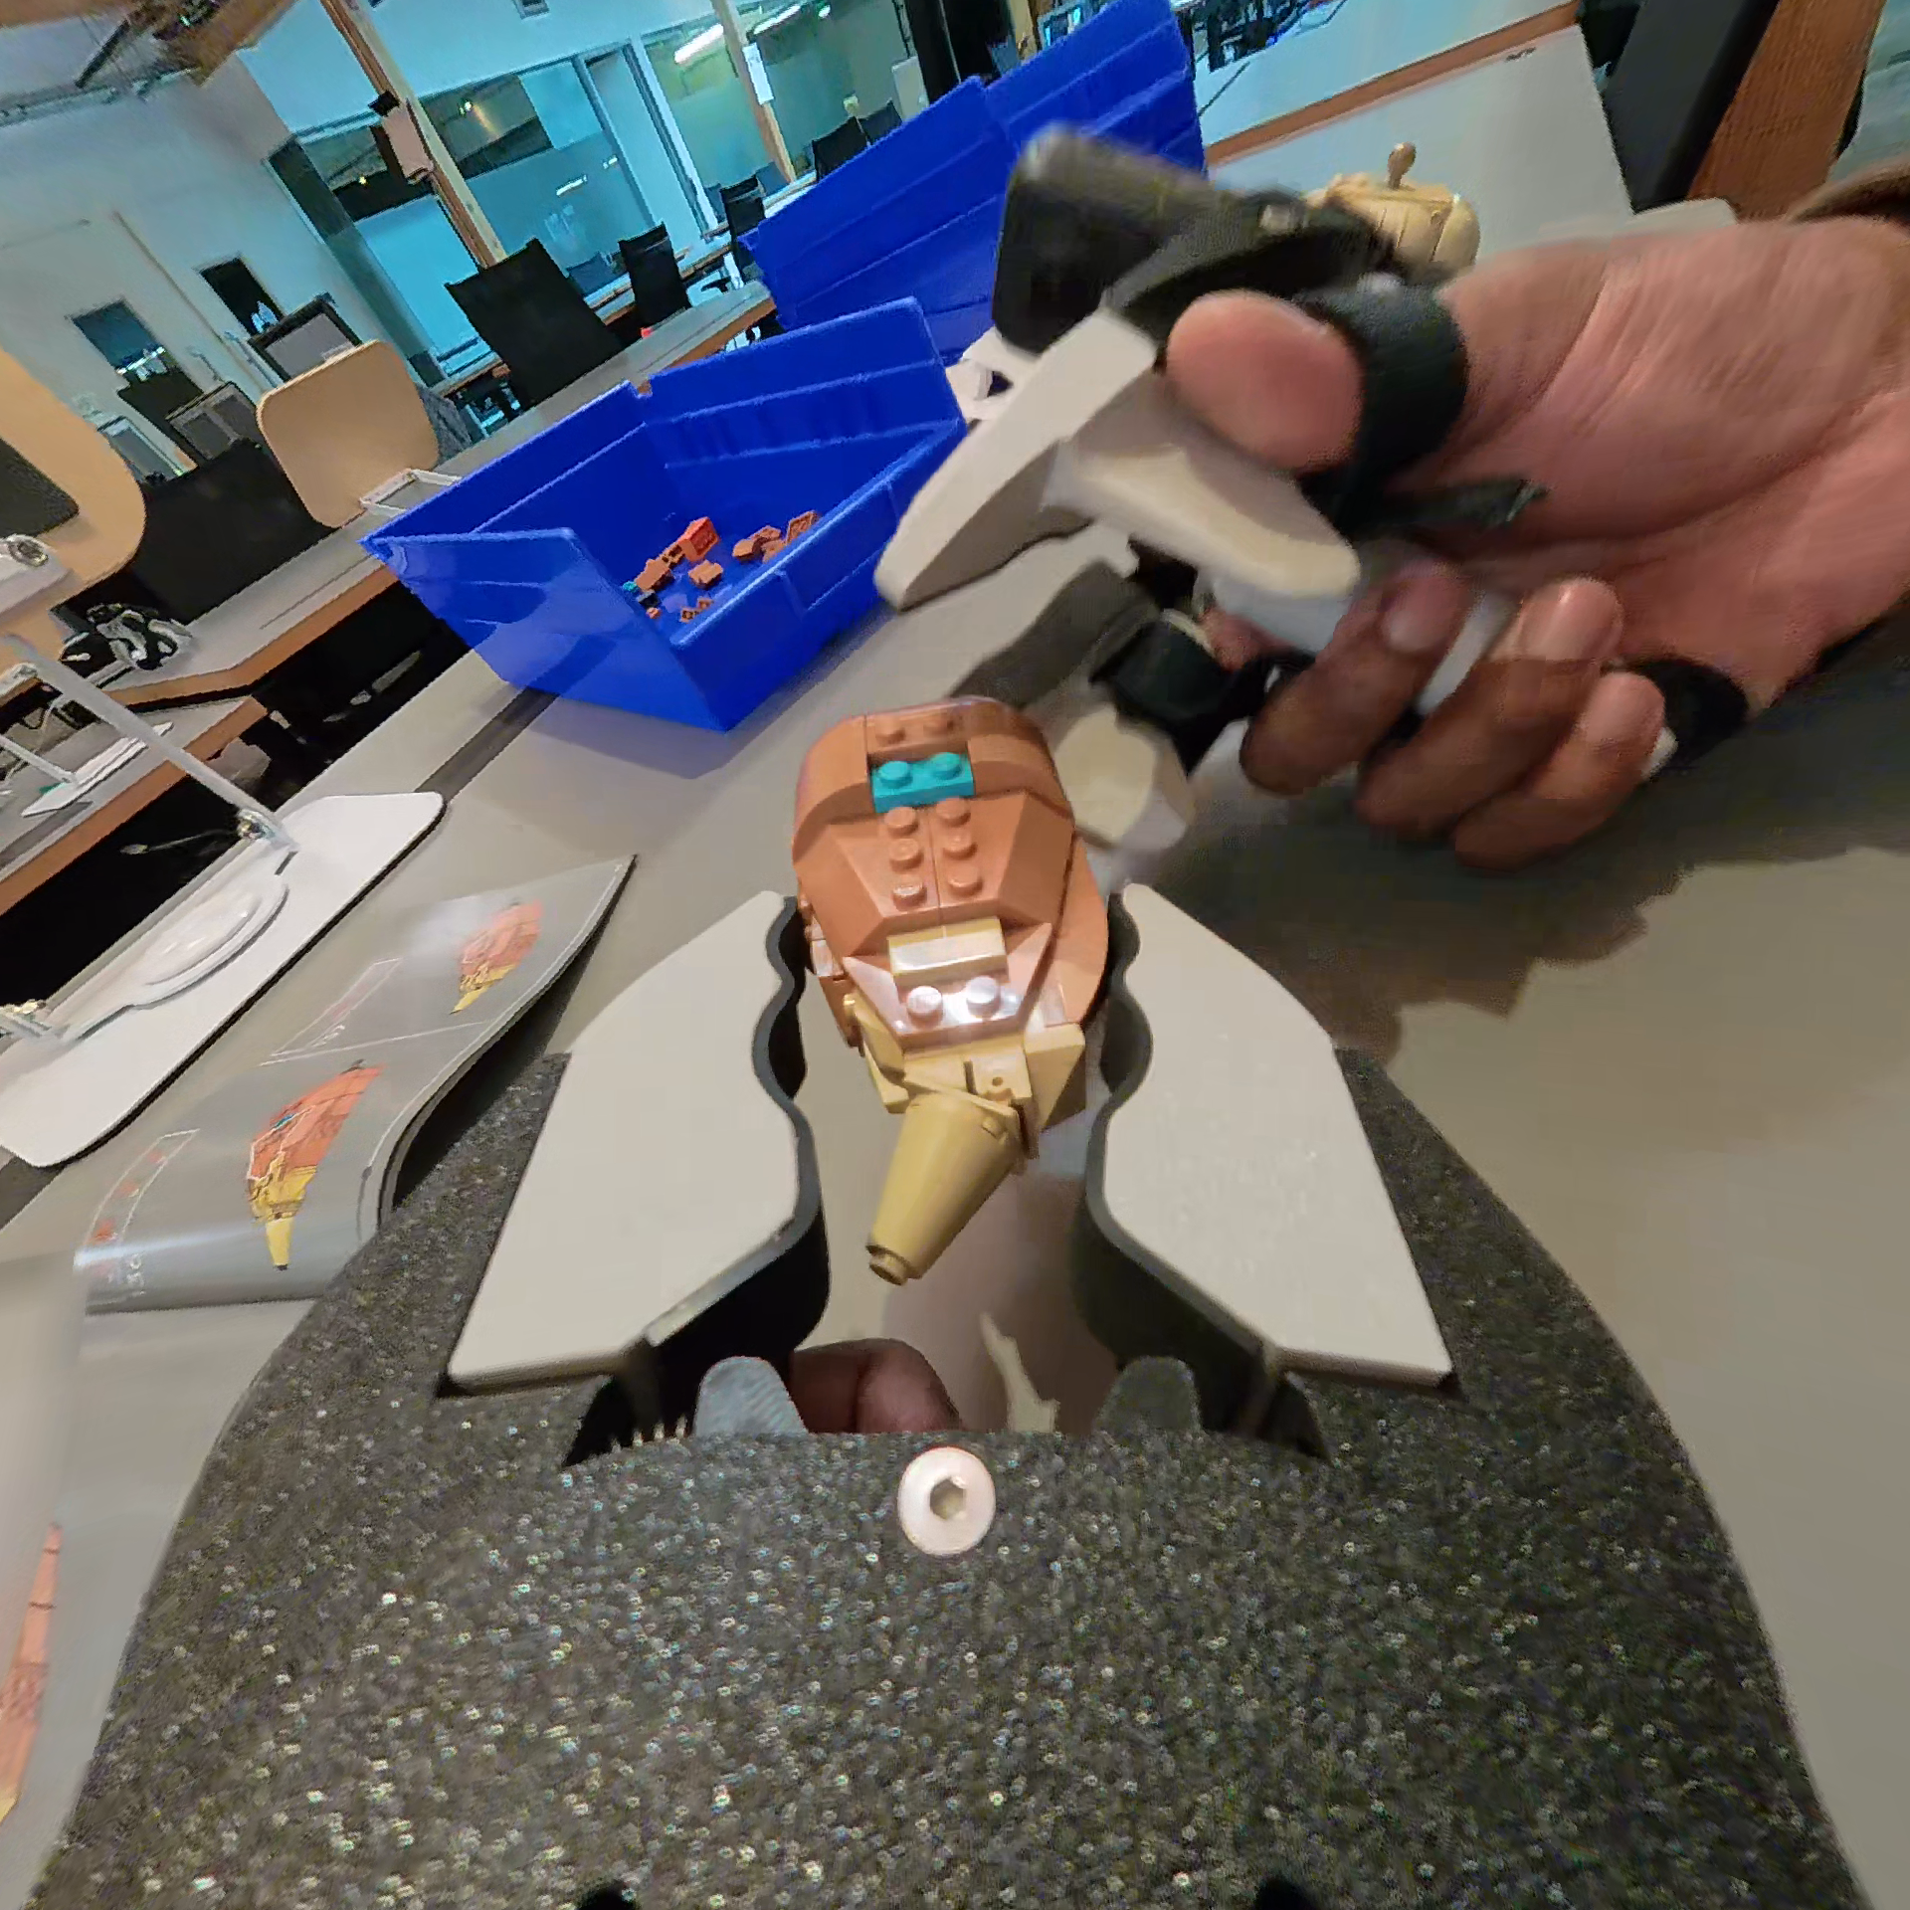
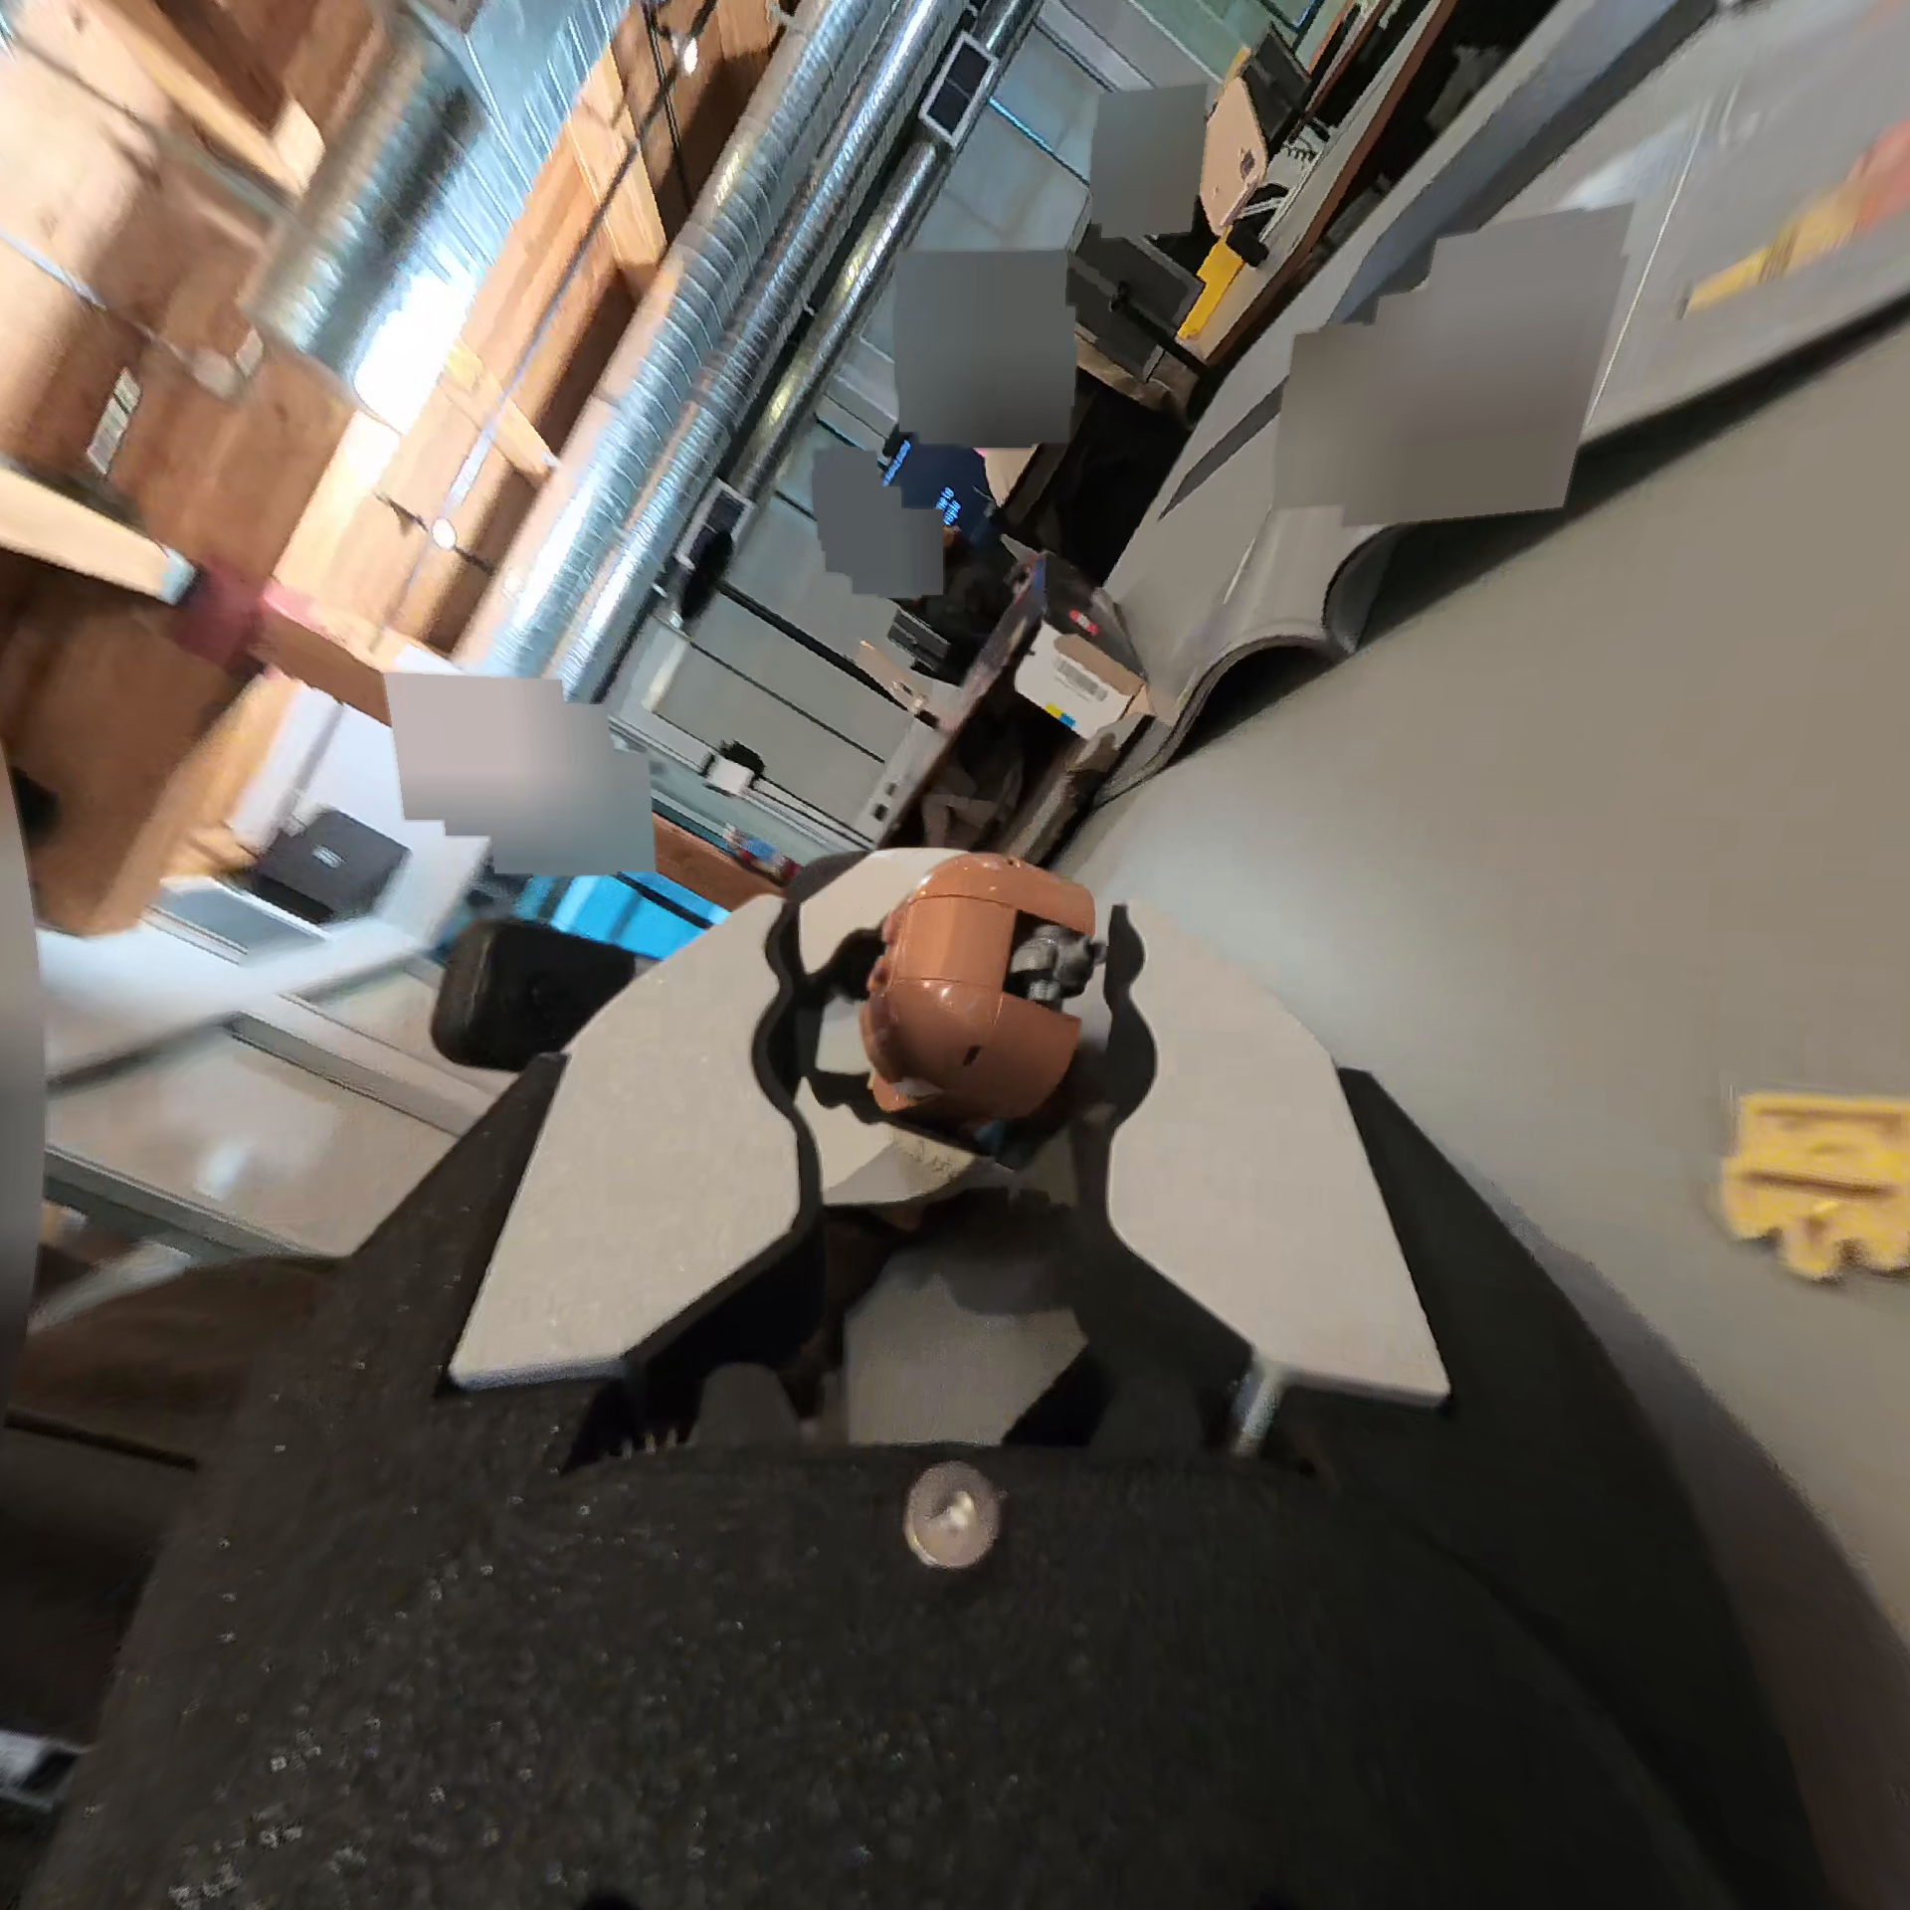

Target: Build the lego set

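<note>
My left gripper (image 1: 956,910) is shut on a brown and tan lego model (image 1: 935,879) and holds it above the grey table (image 1: 1550,1189). The model has a teal brick (image 1: 920,780) on top, and its tan cone points back toward the camera. My right gripper (image 1: 1018,692), held in a hand, hovers blurred at the model's far end, jaws apart. In the right wrist view, the model's rounded brown end (image 2: 961,982) sits between the right gripper's (image 2: 951,915) fingertips. It is near the right finger, with a gap on the left.
A blue bin (image 1: 579,599) with several loose brown bricks stands behind, with more blue bins farther back. An open instruction booklet (image 1: 341,1065) and a white stand base (image 1: 207,951) lie to the left. A tan lego assembly (image 2: 1809,1189) lies on the table.
</note>
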The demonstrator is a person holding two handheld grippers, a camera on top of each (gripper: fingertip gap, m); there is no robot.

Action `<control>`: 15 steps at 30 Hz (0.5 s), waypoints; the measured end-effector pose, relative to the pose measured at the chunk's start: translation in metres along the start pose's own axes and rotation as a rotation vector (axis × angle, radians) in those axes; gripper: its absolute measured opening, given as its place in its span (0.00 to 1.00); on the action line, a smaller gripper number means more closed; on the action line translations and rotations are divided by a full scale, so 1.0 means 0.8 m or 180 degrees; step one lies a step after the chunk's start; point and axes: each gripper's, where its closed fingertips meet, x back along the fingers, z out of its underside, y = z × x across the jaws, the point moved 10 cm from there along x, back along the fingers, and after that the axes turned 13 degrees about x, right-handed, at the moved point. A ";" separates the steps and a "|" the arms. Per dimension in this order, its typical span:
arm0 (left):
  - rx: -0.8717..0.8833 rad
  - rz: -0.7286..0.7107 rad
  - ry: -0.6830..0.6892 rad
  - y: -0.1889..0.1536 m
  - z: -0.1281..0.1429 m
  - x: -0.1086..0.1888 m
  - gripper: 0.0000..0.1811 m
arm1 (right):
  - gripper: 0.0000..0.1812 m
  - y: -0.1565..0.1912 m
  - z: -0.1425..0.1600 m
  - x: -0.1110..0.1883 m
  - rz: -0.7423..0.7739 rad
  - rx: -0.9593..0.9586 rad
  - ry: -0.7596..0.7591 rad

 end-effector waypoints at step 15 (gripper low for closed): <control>0.0077 0.0185 0.0832 0.017 0.011 -0.017 0.31 | 0.27 -0.016 -0.083 0.056 0.0557 0.3422 0.1963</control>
